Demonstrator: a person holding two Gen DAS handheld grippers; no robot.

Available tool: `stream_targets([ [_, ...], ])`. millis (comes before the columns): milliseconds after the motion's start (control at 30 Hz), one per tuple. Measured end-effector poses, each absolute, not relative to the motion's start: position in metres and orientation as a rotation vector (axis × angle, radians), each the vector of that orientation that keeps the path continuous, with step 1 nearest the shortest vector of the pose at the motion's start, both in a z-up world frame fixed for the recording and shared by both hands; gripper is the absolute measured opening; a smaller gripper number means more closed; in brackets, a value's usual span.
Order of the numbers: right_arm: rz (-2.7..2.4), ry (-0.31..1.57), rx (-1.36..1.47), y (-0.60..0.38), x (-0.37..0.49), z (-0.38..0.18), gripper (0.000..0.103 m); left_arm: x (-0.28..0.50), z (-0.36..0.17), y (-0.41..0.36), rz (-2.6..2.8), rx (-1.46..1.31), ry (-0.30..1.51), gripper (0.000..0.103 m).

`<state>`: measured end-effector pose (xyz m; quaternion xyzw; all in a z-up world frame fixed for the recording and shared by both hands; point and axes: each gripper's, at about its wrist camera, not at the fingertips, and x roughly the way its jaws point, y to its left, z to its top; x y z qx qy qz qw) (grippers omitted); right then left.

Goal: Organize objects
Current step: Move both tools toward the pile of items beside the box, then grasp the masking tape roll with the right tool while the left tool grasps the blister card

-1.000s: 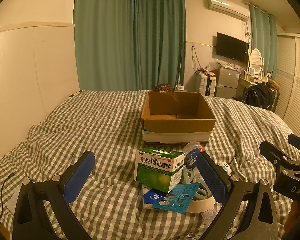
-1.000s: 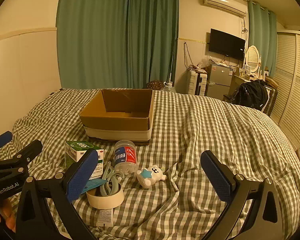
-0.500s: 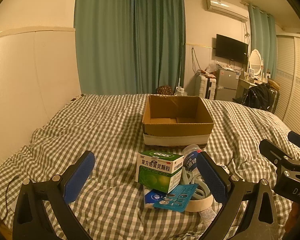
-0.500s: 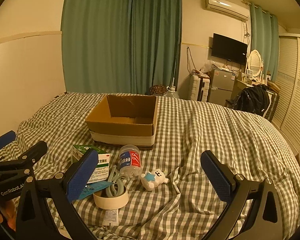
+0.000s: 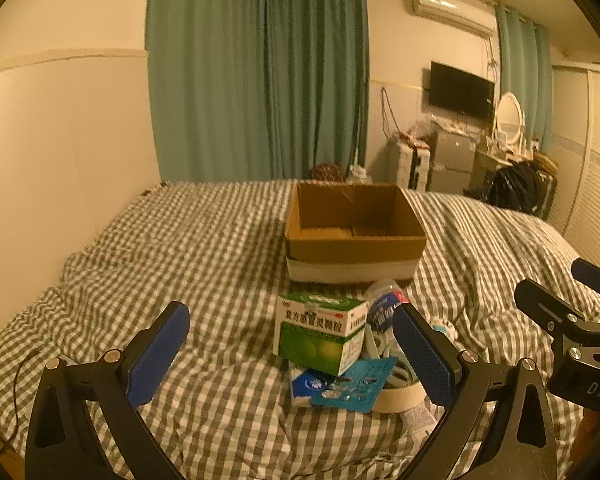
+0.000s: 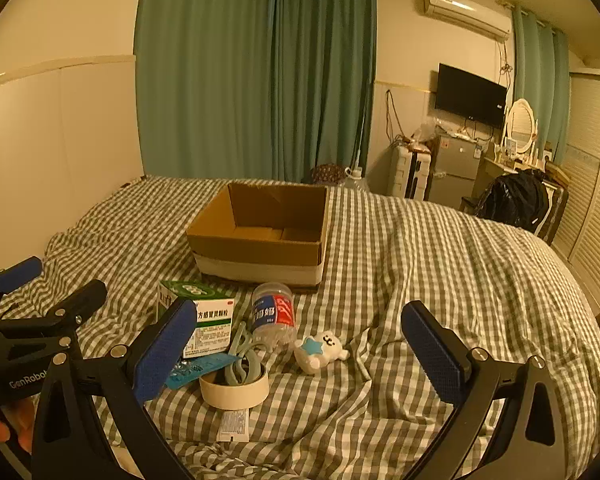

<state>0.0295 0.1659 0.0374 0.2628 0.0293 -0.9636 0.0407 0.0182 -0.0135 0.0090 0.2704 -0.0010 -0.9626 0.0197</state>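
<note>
An empty cardboard box (image 5: 356, 236) (image 6: 260, 240) sits mid-bed. In front of it lies a pile: a green medicine box (image 5: 320, 328) (image 6: 204, 316), a clear bottle with a blue-red label (image 6: 272, 314) (image 5: 384, 304), a roll of tape (image 6: 234, 388) (image 5: 396, 398) with pale green rings in it, a blue blister pack (image 5: 356, 384) (image 6: 192, 368), a white plush toy with a blue star (image 6: 320, 352). My left gripper (image 5: 292, 356) is open, just short of the pile. My right gripper (image 6: 300, 356) is open too, nothing between its fingers.
The checked duvet (image 6: 440, 280) covers the whole bed, with folds to the right. A small flat packet (image 6: 233, 424) lies in front of the tape. Wall on the left, curtains behind, a TV (image 6: 470, 98), fridge and dresser at the far right.
Both views have risen and tilted slightly, so the box and the pile sit a little lower in the frames. Both grippers stay open. No object has moved.
</note>
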Motion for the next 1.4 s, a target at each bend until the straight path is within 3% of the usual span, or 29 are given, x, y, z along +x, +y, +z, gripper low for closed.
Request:
stream_targets([
  [433,-2.802,0.057,0.994,0.161,-0.005,-0.012,0.099,-0.018,-0.034,-0.019,-2.942,1.039,-0.053,0.103],
  [1000,-2.469,0.181,1.329,0.111,-0.039,-0.106,0.097,-0.052,-0.103,-0.059,-2.820,1.278,-0.063,0.103],
  [1067,-2.459,0.188,1.338,0.107,-0.043,-0.111,0.093,-0.051,-0.104,-0.061,-2.815,1.292,-0.039,0.103],
  [1133,-2.444,0.190,1.378,0.105,-0.048,-0.118,0.080,-0.049,-0.104,-0.061,-2.821,1.301,-0.027,0.103],
  [1400,-2.515,0.174,1.274,0.118,-0.030,-0.086,0.078,-0.034,-0.083,-0.046,-2.880,1.290,-0.067,0.103],
])
